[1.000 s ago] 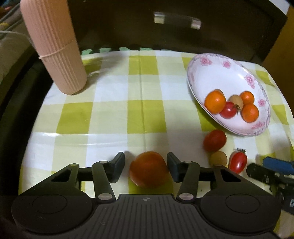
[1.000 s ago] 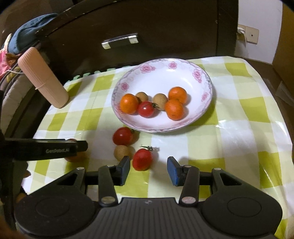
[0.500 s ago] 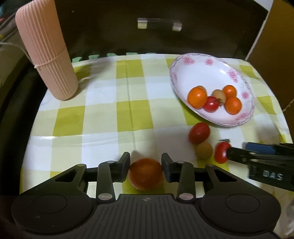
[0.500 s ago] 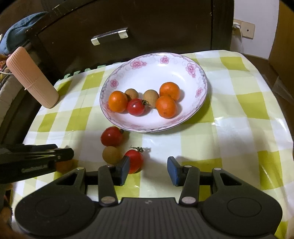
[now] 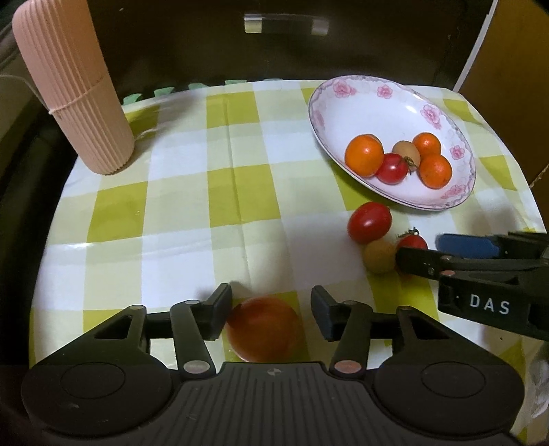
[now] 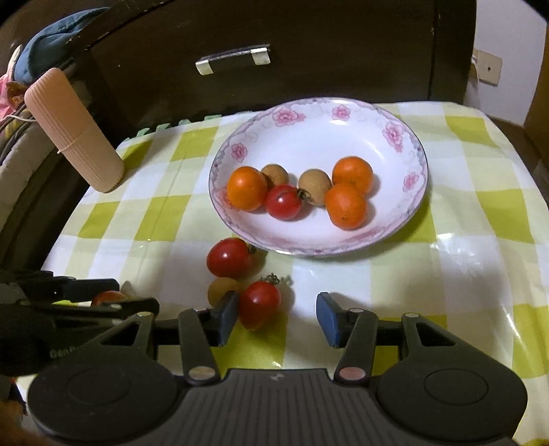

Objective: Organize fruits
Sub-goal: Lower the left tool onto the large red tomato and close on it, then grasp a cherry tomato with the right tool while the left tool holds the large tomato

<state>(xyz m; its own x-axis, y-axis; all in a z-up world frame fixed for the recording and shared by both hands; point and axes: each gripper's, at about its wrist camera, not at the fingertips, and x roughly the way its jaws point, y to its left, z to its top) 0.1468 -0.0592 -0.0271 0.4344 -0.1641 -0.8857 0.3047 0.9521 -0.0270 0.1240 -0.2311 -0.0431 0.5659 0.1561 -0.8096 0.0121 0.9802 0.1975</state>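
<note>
L claw (image 5: 271, 308): jaws apart and opening; large orange-red tomato (image 5: 262, 327) sits between them on the checked cloth (image 5: 171, 219), blurred. L pad looks to touch the fruit's side, R pad stands clear of it w/ cloth showing in the gap. No clamp.

Ahead-left of L claw, well apart: ribbed pink cylinder (image 5: 72, 92), tilted, base on the cloth near the far-left edge. Straight ahead: bare cloth, then dark cabinet front w/ metal handle (image 5: 284, 25). Ahead-right: floral plate (image 5: 387, 103) holding three small oranges, one red tomato and two brown round fruits (only one visible in L view).

Between plate and R claw, on the cloth: oval red tomato (image 6: 228, 257) just short of the plate rim; brown round fruit (image 6: 221, 290) just behind it, partly hidden by the R claw's L finger (image 6: 224, 317); stemmed cherry tomato (image 6: 259, 305) just beside that.

R claw (image 6: 278, 319): jaws apart, not moving. Stemmed cherry tomato lies between them, hard against the L pad – contact cannot be confirmed; wide gap to the R pad. No clamp. In L view the R claw enters from the right, fingertips at the cherry tomato and the brown fruit.

Far right of R claw: cloth only, then wall w/ socket plate (image 6: 487, 67)
</note>
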